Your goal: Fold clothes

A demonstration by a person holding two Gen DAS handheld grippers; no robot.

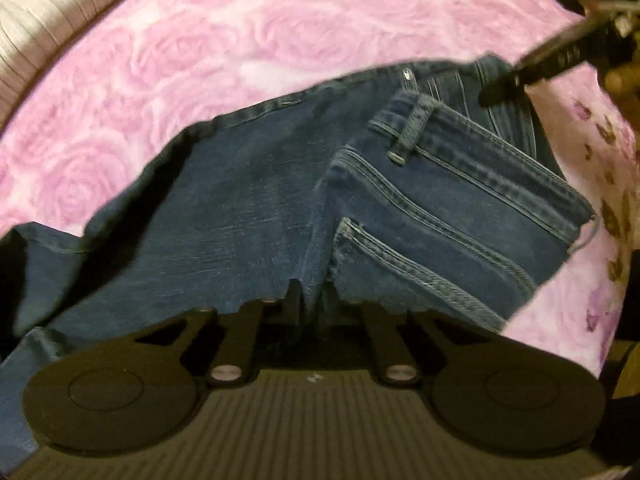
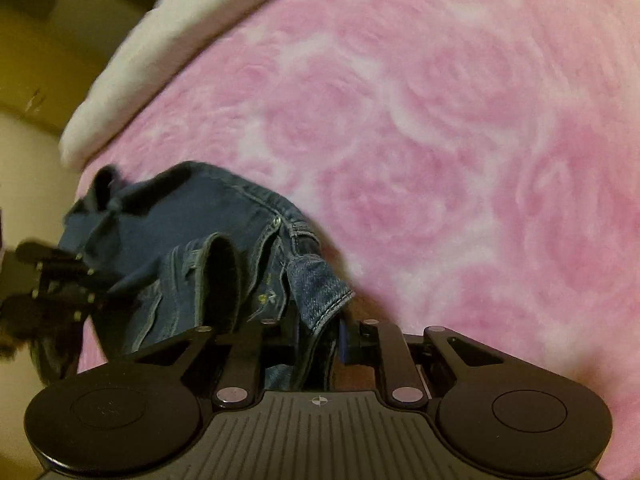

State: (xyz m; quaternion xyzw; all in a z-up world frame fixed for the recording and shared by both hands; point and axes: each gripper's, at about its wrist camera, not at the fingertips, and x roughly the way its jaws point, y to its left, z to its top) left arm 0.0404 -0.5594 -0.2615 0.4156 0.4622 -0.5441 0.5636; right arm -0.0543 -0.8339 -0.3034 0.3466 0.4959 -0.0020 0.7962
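left gripper [image 1: 316,296] jaws clamp jeans [image 1: 248,208] | right gripper [image 2: 320,332] jaws pinch waistband | no legible writing

The jeans [image 1: 248,200] are seen in dark blue denim with paler stitched seams. The blanket [image 1: 224,40] is patterned in pink with pale rose swirls. Both the left gripper [image 1: 312,296] and right gripper [image 2: 320,328] are coloured black.

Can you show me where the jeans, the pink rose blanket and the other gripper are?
jeans [image 1: 240,208]: left wrist view, flat leg panel.
pink rose blanket [image 2: 440,140]: right wrist view, bare rose pattern.
right gripper [image 1: 502,86]: left wrist view, fingers at the waistband.
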